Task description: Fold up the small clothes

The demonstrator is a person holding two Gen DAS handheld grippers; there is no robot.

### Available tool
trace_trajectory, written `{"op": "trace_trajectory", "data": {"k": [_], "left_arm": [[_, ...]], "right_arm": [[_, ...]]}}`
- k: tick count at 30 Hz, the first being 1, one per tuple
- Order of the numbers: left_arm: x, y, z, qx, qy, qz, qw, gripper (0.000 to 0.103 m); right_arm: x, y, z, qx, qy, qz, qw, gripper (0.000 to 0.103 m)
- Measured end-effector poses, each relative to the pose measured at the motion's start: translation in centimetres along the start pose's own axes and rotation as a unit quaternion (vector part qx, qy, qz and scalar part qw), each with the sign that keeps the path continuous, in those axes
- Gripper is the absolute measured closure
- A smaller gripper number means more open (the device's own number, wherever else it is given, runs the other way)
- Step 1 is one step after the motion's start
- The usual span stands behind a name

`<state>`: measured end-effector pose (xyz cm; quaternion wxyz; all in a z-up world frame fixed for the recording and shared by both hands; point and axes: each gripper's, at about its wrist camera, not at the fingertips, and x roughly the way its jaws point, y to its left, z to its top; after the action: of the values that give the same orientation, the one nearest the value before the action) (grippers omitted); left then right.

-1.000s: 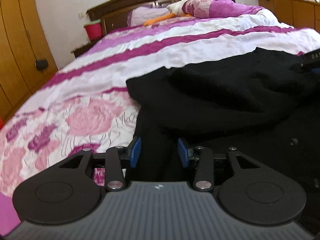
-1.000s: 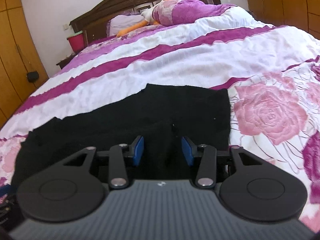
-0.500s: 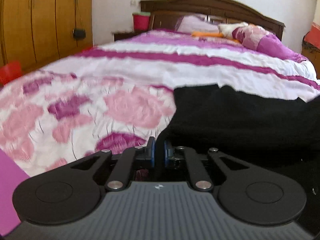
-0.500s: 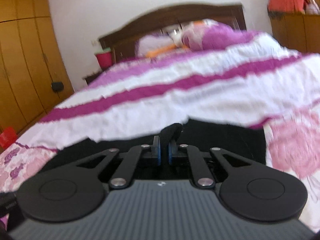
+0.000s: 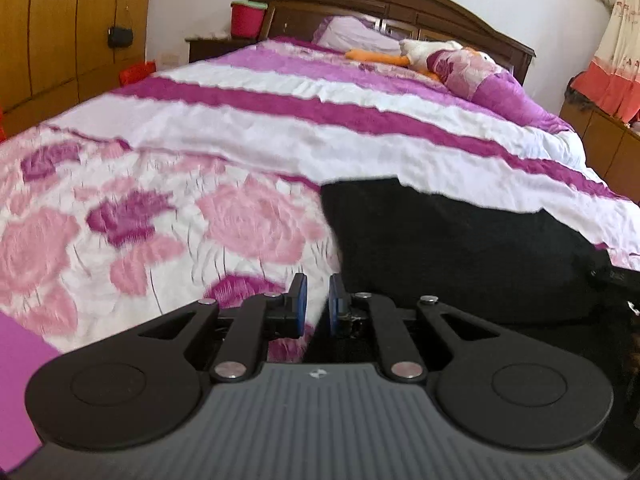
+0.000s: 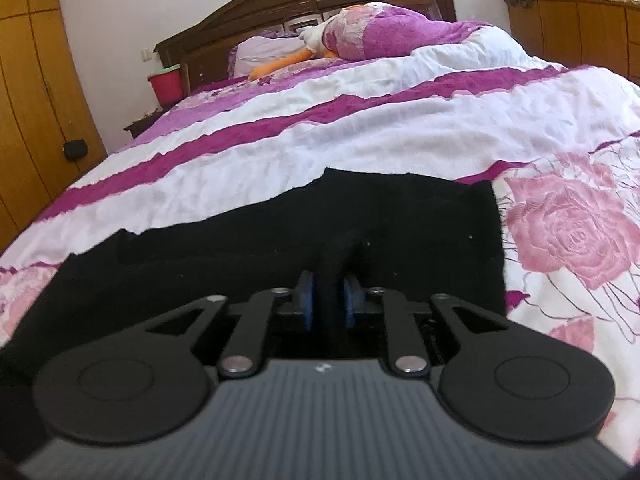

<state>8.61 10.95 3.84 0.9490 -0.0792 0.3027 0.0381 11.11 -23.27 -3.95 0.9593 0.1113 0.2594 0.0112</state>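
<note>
The right gripper [image 6: 328, 300] pinches a ridge of the soft black knit garment [image 6: 400, 224] at its 12 o'clock, while the left gripper [image 5: 314, 300], parted and holding nothing, sits at the cloth's edge, so one-sided pulling could skew the fold.

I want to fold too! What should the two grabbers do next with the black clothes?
Probably the right gripper should let go: its jaws pinch a bit of the black garment, which lies flat on the bed cover. The left gripper already stands open, nothing between its jaws.
</note>
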Motion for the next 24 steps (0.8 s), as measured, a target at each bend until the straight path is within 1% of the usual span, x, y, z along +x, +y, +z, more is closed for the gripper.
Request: {"op": "trace_trajectory", "data": {"k": [1,2,5,7,9,10,11,14,16,17,20,22,23,24], "left_arm": [[0.1,-0.2,0.4,0.005,-0.005,0.008,0.9999,0.091],[0.2,-0.3,0.8,0.007,-0.010,0.014,0.9998,0.091],[1.6,-0.7,2.3,0.004,-0.012,0.007,0.9999,0.090],[3.5,-1.0,3.4,0.000,-0.010,-0.004,0.9999,0.085],[5.9,-1.5,4.5,-0.005,-0.004,-0.012,0.9999,0.077],[7.1,-1.6,4.8,-0.007,-0.002,-0.014,0.9999,0.074],[8.5,-1.7,5.2,-0.009,0.004,-0.013,0.9999,0.070],[12.5,-1.9,5.8,-0.022,0.032,-0.015,0.9992,0.063],[14.8,-1.7,5.7,-0.044,0.058,-0.018,0.9972,0.061],[15.7,-1.5,5.6,-0.059,0.065,-0.023,0.9959,0.058],[16.6,-1.0,5.3,-0.100,0.056,-0.033,0.9929,0.056],[16.8,-1.0,5.1,-0.114,0.049,-0.040,0.9915,0.056],[16.8,-1.1,4.9,-0.115,0.045,-0.044,0.9913,0.074],[16.6,-1.1,4.8,-0.117,0.038,-0.049,0.9911,0.089]], "right_arm": [[-0.3,-0.1,0.1,0.005,-0.002,0.001,1.000,0.069],[-0.6,0.0,0.1,0.008,-0.005,0.005,1.000,0.068],[-1.7,0.1,-0.1,0.009,-0.012,0.016,1.000,0.066],[-1.8,0.0,0.0,0.008,-0.016,0.017,1.000,0.066],[-1.9,0.0,0.1,0.008,-0.017,0.019,1.000,0.066],[-1.8,0.0,0.2,0.008,-0.016,0.020,1.000,0.066],[-1.7,-0.1,0.3,0.008,-0.014,0.019,1.000,0.066],[-1.4,-0.3,0.1,0.009,-0.011,0.018,1.000,0.066],[-1.2,-0.3,0.0,0.010,-0.008,0.022,1.000,0.066],[-1.0,-0.3,0.0,0.010,-0.007,0.025,1.000,0.066],[-0.6,-0.3,-0.2,0.006,-0.006,0.029,1.000,0.066],[-0.2,-0.2,-0.3,0.004,-0.003,0.030,1.000,0.066],[-0.1,-0.2,-0.3,0.005,-0.003,0.030,1.000,0.066],[0.0,-0.2,-0.4,0.007,-0.004,0.031,0.999,0.066]]}}
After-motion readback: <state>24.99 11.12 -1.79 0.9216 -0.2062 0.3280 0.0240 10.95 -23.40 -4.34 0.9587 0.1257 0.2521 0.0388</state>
